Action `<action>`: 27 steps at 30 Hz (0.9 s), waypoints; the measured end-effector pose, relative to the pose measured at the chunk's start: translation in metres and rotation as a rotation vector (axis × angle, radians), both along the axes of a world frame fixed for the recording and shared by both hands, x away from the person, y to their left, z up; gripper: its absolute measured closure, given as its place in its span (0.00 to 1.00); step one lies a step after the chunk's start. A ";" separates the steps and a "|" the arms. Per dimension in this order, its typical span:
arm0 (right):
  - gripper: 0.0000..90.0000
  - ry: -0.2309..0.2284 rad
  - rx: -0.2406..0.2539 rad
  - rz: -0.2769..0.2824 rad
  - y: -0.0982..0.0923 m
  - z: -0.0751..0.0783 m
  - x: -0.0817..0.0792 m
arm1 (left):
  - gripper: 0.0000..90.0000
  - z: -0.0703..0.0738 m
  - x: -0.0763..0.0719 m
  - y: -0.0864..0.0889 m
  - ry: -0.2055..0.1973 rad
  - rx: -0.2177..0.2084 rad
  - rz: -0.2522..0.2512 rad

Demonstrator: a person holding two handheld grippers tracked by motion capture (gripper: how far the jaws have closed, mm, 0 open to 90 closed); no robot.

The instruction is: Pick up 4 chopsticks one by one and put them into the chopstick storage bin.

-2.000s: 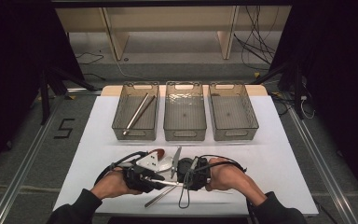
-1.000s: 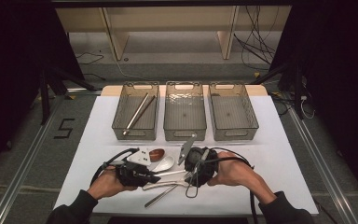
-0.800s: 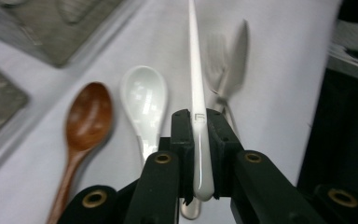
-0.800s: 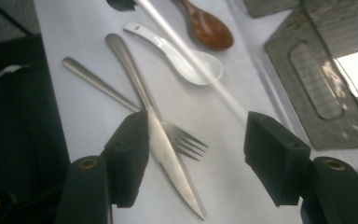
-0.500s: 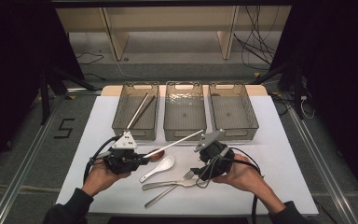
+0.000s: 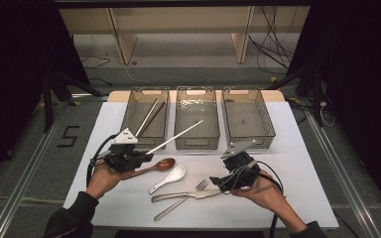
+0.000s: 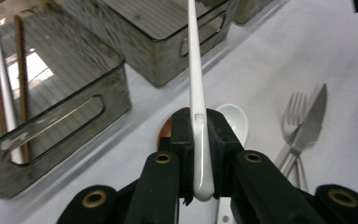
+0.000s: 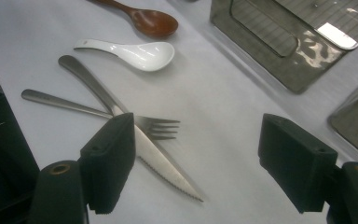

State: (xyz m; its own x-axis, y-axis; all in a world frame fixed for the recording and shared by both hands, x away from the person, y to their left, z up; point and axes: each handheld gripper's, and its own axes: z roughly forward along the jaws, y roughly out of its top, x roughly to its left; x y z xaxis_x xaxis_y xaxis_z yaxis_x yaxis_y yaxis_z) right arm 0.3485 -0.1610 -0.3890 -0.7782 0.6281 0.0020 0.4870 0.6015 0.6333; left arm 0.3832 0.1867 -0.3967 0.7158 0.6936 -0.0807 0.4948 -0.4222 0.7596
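Firmly, left gripper [image 7: 199,154] clamps white chopstick [image 7: 195,70]; tip toward bins.

Glossy white chopstick [image 7: 195,79], ceramic-looking; smoky translucent plastic bins [image 7: 98,88]; brushed metal fork [image 8: 98,112] and knife [image 8: 135,140]; glossy brown wooden spoon [image 8: 144,18]; matt white tabletop [image 8: 223,121].

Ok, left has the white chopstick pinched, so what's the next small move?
Probably swing the left gripper toward the left bin and lower the white chopstick in beside the pair lying there; its tip now hangs over the middle bin.
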 end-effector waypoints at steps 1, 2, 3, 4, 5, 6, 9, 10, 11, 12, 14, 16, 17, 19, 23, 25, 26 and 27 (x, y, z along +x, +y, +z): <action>0.31 -0.002 0.001 -0.001 -0.002 0.000 0.000 | 0.92 -0.001 0.002 0.001 0.002 -0.002 0.009; 0.31 -0.006 0.002 -0.009 -0.003 -0.001 -0.001 | 0.92 -0.001 0.004 0.003 0.003 -0.002 0.018; 0.31 -0.006 0.007 -0.012 -0.004 -0.002 -0.001 | 0.92 -0.001 0.006 0.004 0.002 -0.003 0.025; 0.31 -0.008 0.009 -0.016 -0.005 -0.003 -0.001 | 0.92 -0.001 0.008 0.006 -0.001 -0.005 0.031; 0.30 -0.004 0.006 -0.017 -0.006 -0.003 -0.002 | 0.92 -0.001 0.010 0.007 -0.005 -0.006 0.037; 0.30 -0.002 0.005 -0.019 -0.007 -0.004 -0.002 | 0.92 0.000 0.012 0.009 -0.010 -0.008 0.045; 0.30 0.010 0.001 -0.019 -0.008 -0.006 -0.004 | 0.92 0.003 0.018 0.014 -0.021 -0.021 0.077; 0.30 0.006 -0.002 -0.017 -0.009 -0.007 -0.004 | 0.92 0.004 0.020 0.016 -0.023 -0.022 0.087; 0.29 0.007 0.001 -0.019 -0.009 -0.007 -0.005 | 0.92 0.004 0.023 0.017 -0.026 -0.022 0.095; 0.29 0.006 0.002 -0.019 -0.009 -0.007 -0.005 | 0.92 0.005 0.025 0.018 -0.027 -0.027 0.108; 0.29 0.001 0.010 -0.022 -0.011 -0.007 -0.006 | 0.92 0.005 0.030 0.020 -0.026 -0.031 0.123; 0.29 0.004 0.012 -0.019 -0.011 -0.007 -0.007 | 0.92 0.006 0.036 0.022 -0.027 -0.032 0.140; 0.29 0.005 0.010 -0.018 -0.012 -0.007 -0.007 | 0.92 0.007 0.039 0.023 -0.027 -0.035 0.149; 0.29 0.010 0.008 -0.014 -0.012 -0.008 -0.008 | 0.92 0.009 0.045 0.026 -0.027 -0.045 0.172; 0.28 0.015 0.003 -0.010 -0.013 -0.010 -0.010 | 0.92 0.013 0.056 0.033 -0.031 -0.049 0.212; 0.28 0.022 0.005 -0.015 -0.013 -0.010 -0.010 | 0.92 0.013 0.061 0.036 -0.031 -0.050 0.237; 0.28 0.023 0.005 -0.016 -0.014 -0.011 -0.010 | 0.92 0.013 0.064 0.038 -0.029 -0.045 0.249; 0.28 0.023 0.006 -0.015 -0.013 -0.011 -0.010 | 0.92 0.013 0.067 0.039 -0.026 -0.043 0.261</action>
State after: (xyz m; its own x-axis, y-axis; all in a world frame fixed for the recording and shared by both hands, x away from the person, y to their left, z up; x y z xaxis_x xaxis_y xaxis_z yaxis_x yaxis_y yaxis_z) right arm 0.3380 -0.1745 -0.3999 -0.7683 0.6396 0.0239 0.5108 0.5901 0.6252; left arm 0.4503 0.2260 -0.3836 0.5157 0.8512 -0.0977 0.5627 -0.2505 0.7878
